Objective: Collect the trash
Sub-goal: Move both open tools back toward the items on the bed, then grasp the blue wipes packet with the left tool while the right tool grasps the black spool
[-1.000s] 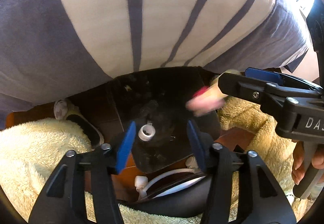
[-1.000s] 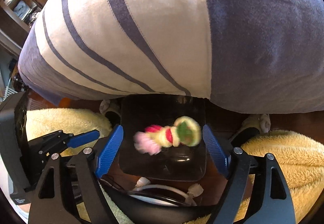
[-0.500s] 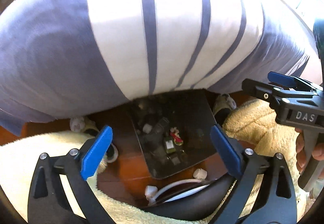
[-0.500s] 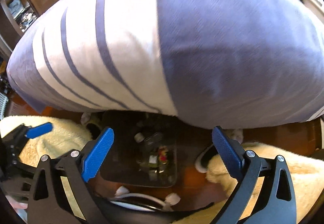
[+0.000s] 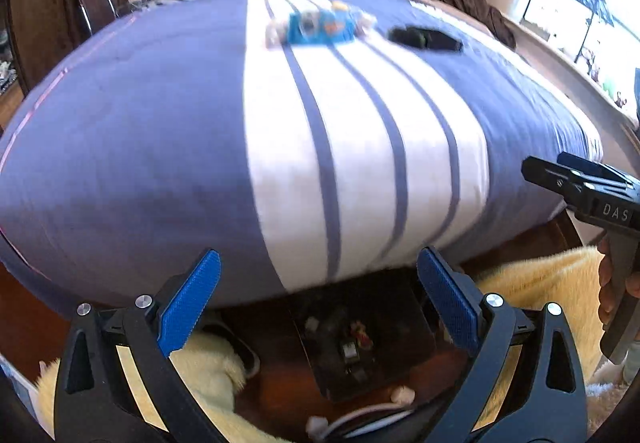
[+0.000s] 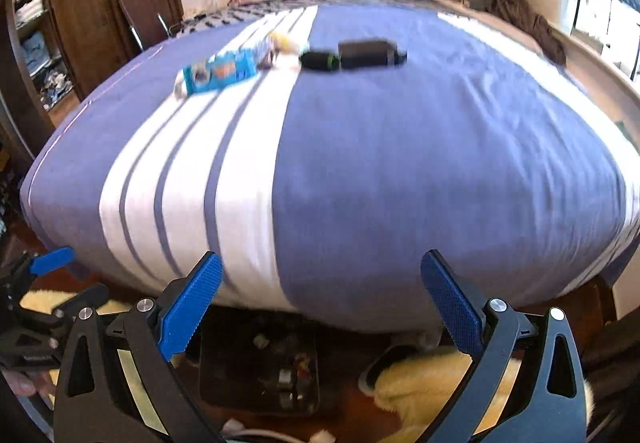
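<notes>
**Mia:** Where is the trash now?

**Ben:** Some is in the dark bin (image 5: pixel 360 343) on the floor, at the foot of the bed (image 5: pixel 140 147). More is up on the bed: a blue wrapper (image 5: pixel 318 27) and a black thing (image 5: pixel 424 39) beside it, far from us.

**Mia:** Are the tongs holding anything?

**Ben:** No. The left tongs (image 5: pixel 320 303) are spread wide, with nothing between them. The right tongs (image 6: pixel 322 303) have just been opening, and they are empty too.

**Mia:** Which way is the wrapper from the tongs?

**Ben:** Ahead, across most of the bed. For the left tongs it sits nearly straight in front. For the right tongs it lies ahead and to the left (image 6: pixel 222 73).

**Mia:** So which hand should go?

**Ben:** I think the left for the wrapper. Its long side runs across, left to right. The black thing (image 6: pixel 370 53) is straight ahead of the right tongs, also lying sideways. Both are a bit blurry, so I can't say what they are.
</notes>
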`<state>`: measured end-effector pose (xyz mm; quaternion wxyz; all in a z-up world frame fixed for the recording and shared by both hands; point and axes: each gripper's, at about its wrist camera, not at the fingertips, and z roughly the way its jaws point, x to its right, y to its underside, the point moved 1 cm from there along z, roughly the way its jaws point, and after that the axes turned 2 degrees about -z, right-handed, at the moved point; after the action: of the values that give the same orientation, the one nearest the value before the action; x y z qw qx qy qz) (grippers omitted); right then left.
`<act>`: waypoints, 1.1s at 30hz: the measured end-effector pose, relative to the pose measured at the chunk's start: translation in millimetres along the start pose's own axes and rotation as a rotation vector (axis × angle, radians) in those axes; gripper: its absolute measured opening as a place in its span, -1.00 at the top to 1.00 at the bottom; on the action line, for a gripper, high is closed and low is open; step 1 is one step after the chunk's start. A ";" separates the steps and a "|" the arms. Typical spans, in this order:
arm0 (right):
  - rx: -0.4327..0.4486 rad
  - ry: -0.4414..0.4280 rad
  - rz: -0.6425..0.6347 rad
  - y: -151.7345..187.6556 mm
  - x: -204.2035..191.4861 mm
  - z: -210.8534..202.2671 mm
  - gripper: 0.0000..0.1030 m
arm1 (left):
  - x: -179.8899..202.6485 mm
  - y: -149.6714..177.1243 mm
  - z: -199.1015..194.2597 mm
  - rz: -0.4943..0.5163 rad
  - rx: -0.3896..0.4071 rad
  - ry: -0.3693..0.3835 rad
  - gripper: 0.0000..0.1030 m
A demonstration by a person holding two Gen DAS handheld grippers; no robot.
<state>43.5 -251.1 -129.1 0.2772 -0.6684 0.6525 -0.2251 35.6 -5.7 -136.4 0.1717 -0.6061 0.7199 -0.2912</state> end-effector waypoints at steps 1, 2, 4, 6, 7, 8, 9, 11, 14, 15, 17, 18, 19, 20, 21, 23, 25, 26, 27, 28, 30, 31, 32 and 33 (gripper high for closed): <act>0.007 0.004 -0.003 -6.3 0.3 0.4 -0.93 | -2.2 -6.9 -0.8 -0.004 0.007 -0.004 -0.82; 0.013 0.006 -0.004 -11.1 2.4 -0.9 -0.93 | -5.3 -13.6 -1.2 -0.006 0.013 -0.005 -0.82; 0.025 0.012 -0.002 -21.9 6.4 -0.4 -0.93 | -10.7 -29.8 -0.9 -0.007 0.029 -0.023 -0.82; 0.036 0.021 0.002 -33.0 10.8 -0.2 -0.93 | -14.4 -43.6 -0.9 -0.007 0.041 -0.037 -0.82; 0.043 0.024 0.006 -39.9 12.5 1.7 -0.93 | -16.3 -51.8 -0.2 -0.008 0.046 -0.040 -0.82; 0.049 0.028 0.010 -47.9 14.3 4.1 -0.93 | -18.2 -58.1 -0.1 -0.008 0.052 -0.043 -0.82; 0.052 0.031 0.012 -53.7 15.9 6.2 -0.93 | -19.2 -67.8 2.3 -0.007 0.057 -0.048 -0.82; 0.056 0.037 0.015 -62.8 18.0 10.5 -0.93 | -21.3 -77.2 6.9 -0.003 0.062 -0.051 -0.82; 0.053 0.036 0.024 -76.1 22.1 23.8 -0.93 | -20.7 -96.9 19.5 0.010 0.058 -0.054 -0.82; 0.047 0.036 0.024 -79.2 22.0 28.3 -0.93 | -20.7 -100.9 22.9 0.014 0.055 -0.054 -0.82; 0.035 0.031 0.022 -86.9 21.2 40.3 -0.93 | -21.2 -110.8 30.9 0.022 0.052 -0.053 -0.82; 0.029 0.024 0.018 -90.8 20.4 46.8 -0.93 | -21.8 -116.8 35.7 0.021 0.051 -0.054 -0.82; 0.025 0.019 0.015 -94.0 19.4 52.0 -0.93 | -22.9 -122.3 40.4 0.018 0.048 -0.053 -0.82; 0.023 0.015 0.012 -96.5 18.3 55.9 -0.93 | -23.2 -126.1 44.3 0.016 0.046 -0.050 -0.81; 0.020 0.010 0.009 -100.0 15.9 61.4 -0.93 | -23.8 -132.5 49.7 0.013 0.044 -0.044 -0.81; 0.020 -0.007 0.003 -106.9 12.4 69.7 -0.93 | -24.2 -139.9 56.1 0.012 0.041 -0.040 -0.81; 0.024 -0.028 -0.006 -115.1 8.9 77.6 -0.86 | -23.2 -147.9 64.1 0.013 0.038 -0.032 -0.81; 0.023 -0.040 -0.011 -120.3 7.4 82.6 -0.77 | -22.2 -150.2 66.8 0.014 0.036 -0.029 -0.81; 0.019 -0.051 -0.015 -123.8 6.4 87.1 -0.57 | -21.1 -153.7 70.6 0.016 0.034 -0.024 -0.81; 0.000 -0.065 -0.020 -129.7 5.6 95.4 -0.44 | -19.7 -155.9 73.5 0.017 0.032 -0.020 -0.81; -0.024 -0.073 -0.024 -135.7 4.7 105.8 -0.38 | -17.5 -160.4 79.7 0.022 0.027 -0.011 -0.81; -0.040 -0.067 -0.027 -138.1 5.0 111.7 -0.38 | -16.1 -163.1 84.0 0.026 0.021 -0.005 -0.81; -0.054 -0.061 -0.029 -140.6 5.4 117.8 -0.38 | -14.7 -165.0 86.6 0.029 0.018 -0.002 -0.81; -0.063 -0.061 -0.031 -142.2 5.5 122.1 -0.38 | -13.3 -167.0 90.5 0.031 0.013 0.005 -0.81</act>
<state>231.0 -247.9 -125.9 0.2724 -0.6933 0.6401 -0.1884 221.7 -27.8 -102.9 0.1785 -0.5930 0.7279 -0.2945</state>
